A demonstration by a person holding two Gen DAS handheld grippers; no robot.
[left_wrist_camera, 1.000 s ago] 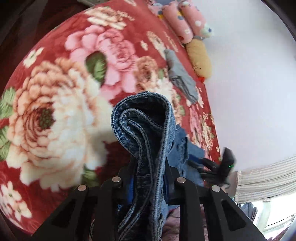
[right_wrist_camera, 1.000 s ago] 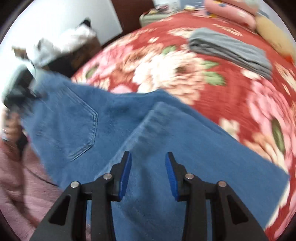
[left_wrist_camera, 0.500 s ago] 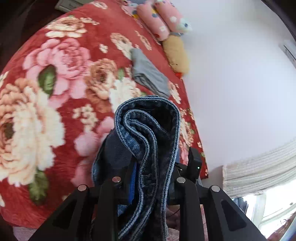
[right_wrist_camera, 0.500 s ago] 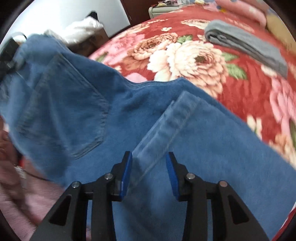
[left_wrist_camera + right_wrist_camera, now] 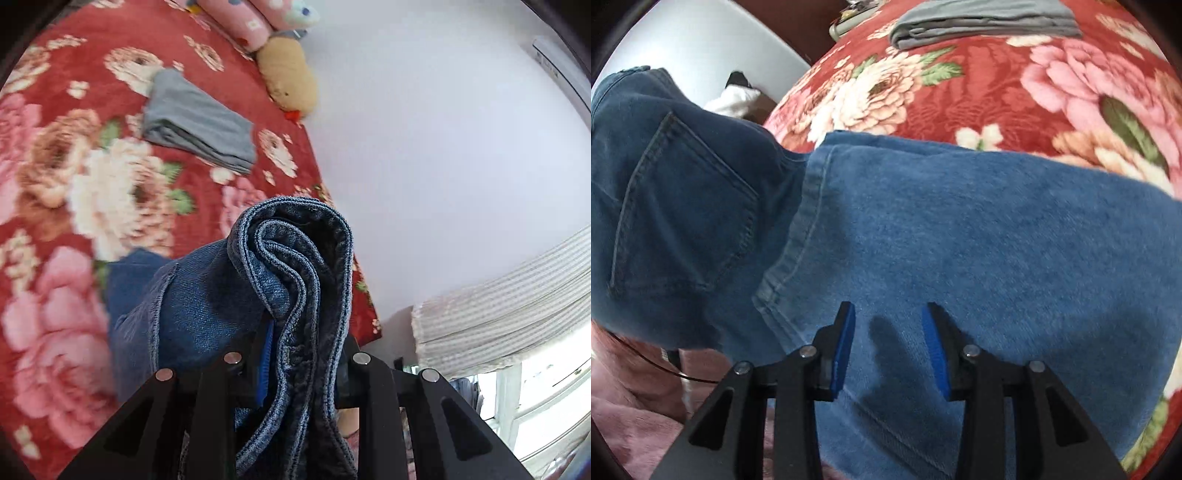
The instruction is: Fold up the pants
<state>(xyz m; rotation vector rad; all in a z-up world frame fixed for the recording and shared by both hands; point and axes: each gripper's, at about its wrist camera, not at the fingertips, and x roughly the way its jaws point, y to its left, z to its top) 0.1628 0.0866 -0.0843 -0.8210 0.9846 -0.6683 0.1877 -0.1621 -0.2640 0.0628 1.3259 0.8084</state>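
Blue denim pants (image 5: 960,240) lie across a red floral blanket (image 5: 997,85), legs flat, hem edge running diagonally at centre left. The waist part with a back pocket (image 5: 679,199) is lifted at the left. My left gripper (image 5: 295,362) is shut on a bunched fold of the pants' waist (image 5: 295,266) and holds it above the blanket (image 5: 74,184). My right gripper (image 5: 888,350) is open and empty, its blue pads just above the flat denim leg.
A folded grey garment (image 5: 199,122) lies farther up the bed, also in the right wrist view (image 5: 986,22). Pink and tan pillows (image 5: 288,81) sit by the white wall. A striped curtain (image 5: 509,310) and window are at the right. A pink cloth (image 5: 631,413) shows at lower left.
My left gripper has lifted the waist and carried it towards the wall side. My right gripper stayed open and moved over the flat pant leg, past the hem edge.
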